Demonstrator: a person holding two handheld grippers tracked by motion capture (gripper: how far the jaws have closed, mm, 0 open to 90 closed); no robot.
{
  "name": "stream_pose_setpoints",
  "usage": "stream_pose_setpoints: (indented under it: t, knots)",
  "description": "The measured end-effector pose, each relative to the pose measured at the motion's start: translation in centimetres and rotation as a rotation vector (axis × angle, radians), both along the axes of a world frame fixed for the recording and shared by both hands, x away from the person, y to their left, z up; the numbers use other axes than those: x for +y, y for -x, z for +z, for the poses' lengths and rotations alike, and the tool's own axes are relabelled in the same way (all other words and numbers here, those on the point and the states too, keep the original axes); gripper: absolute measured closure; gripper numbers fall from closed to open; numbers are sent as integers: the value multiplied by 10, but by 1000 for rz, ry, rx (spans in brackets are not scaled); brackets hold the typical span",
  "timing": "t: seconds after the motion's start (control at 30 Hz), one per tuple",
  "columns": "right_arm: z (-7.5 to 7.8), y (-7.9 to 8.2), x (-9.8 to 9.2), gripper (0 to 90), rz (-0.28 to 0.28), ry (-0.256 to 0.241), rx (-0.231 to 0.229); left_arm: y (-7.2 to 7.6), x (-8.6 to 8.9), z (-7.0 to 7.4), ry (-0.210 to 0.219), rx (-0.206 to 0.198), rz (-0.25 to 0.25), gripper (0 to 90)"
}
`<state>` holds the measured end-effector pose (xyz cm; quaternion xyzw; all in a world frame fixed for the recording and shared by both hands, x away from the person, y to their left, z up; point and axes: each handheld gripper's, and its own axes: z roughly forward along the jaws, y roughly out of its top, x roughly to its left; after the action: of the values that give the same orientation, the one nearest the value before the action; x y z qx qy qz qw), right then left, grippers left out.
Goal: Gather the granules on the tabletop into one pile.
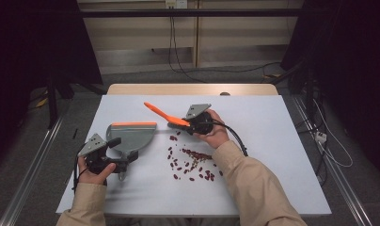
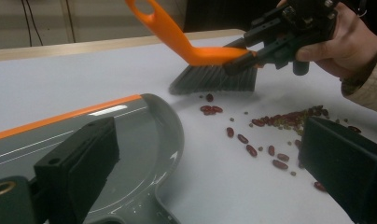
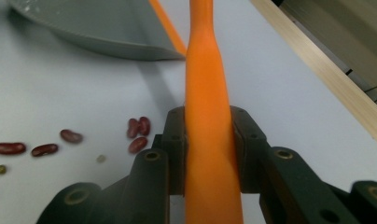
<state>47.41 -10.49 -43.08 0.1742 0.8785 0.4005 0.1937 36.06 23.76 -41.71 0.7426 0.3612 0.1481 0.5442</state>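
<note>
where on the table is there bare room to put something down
The right third of the white table, right of the right gripper, is bare, as is the far left corner beyond the dustpan. The middle is crowded: scattered beans, brush and dustpan.

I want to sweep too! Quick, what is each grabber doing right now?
Left gripper: shut on the grey dustpan, by its handle.
Right gripper: shut on the orange brush, bristles down by the beans.
</note>
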Motion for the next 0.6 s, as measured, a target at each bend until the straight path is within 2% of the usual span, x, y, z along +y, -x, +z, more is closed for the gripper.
stream_pose_setpoints:
  t: [0.1, 0.43, 0.6]
  knots:
    - [1, 4, 2, 714, 42, 17, 7, 0, 0, 0, -1, 0, 1, 49]
    - [2, 25, -2, 713, 162, -12, 44, 0, 0, 0, -6, 3, 0, 49]
    - [2, 36, -6, 712, 193, -21, 59, 0, 0, 0, -4, 2, 2, 50]
